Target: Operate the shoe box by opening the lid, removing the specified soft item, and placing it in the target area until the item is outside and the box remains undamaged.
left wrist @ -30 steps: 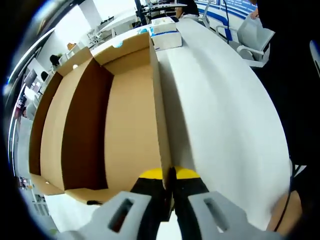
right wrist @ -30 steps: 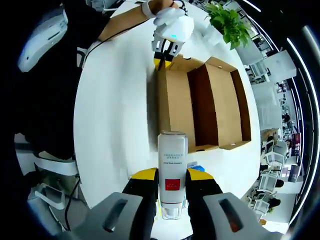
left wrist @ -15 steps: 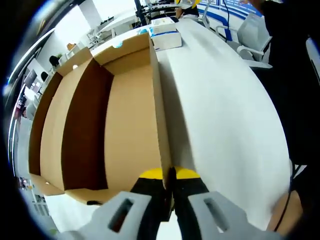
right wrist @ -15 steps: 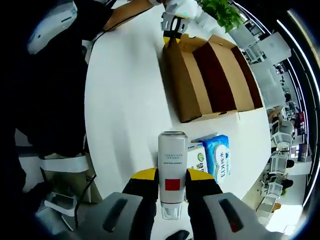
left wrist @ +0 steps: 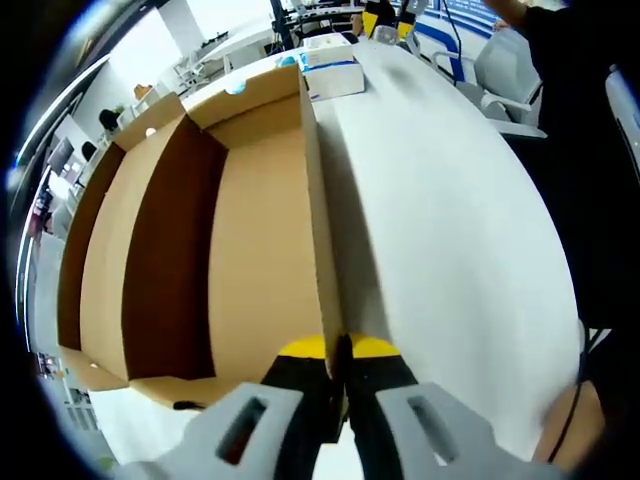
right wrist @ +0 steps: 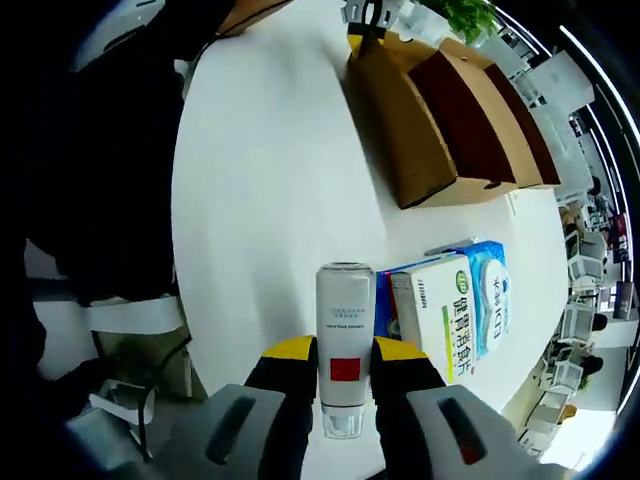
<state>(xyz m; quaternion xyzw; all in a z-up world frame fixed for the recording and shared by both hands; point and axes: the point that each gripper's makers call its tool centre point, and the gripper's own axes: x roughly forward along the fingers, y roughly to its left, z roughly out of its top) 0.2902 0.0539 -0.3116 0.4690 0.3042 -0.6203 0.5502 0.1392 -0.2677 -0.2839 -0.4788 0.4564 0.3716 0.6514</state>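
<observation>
The brown cardboard shoe box (left wrist: 230, 230) lies open on the white table (left wrist: 450, 220). My left gripper (left wrist: 338, 350) is shut on the top edge of its near side wall. In the right gripper view the box (right wrist: 450, 110) sits far off at the top, with the left gripper (right wrist: 368, 18) still on its wall. My right gripper (right wrist: 344, 362) is shut on a white cylindrical bottle (right wrist: 345, 325) with a red square label, held upright above the table. The right gripper (left wrist: 386, 18) shows small at the far end of the table in the left gripper view.
Blue and white tissue packs (right wrist: 455, 305) lie on the table just right of the held bottle, and show as tissue packs (left wrist: 330, 70) beyond the box. A person in dark clothes (right wrist: 90, 170) stands along the table edge. Office chairs (left wrist: 505, 75) are beside the table.
My right gripper has carried the bottle away from the box toward the tissue packs at the table's far end. The left gripper has kept its hold on the box wall.
</observation>
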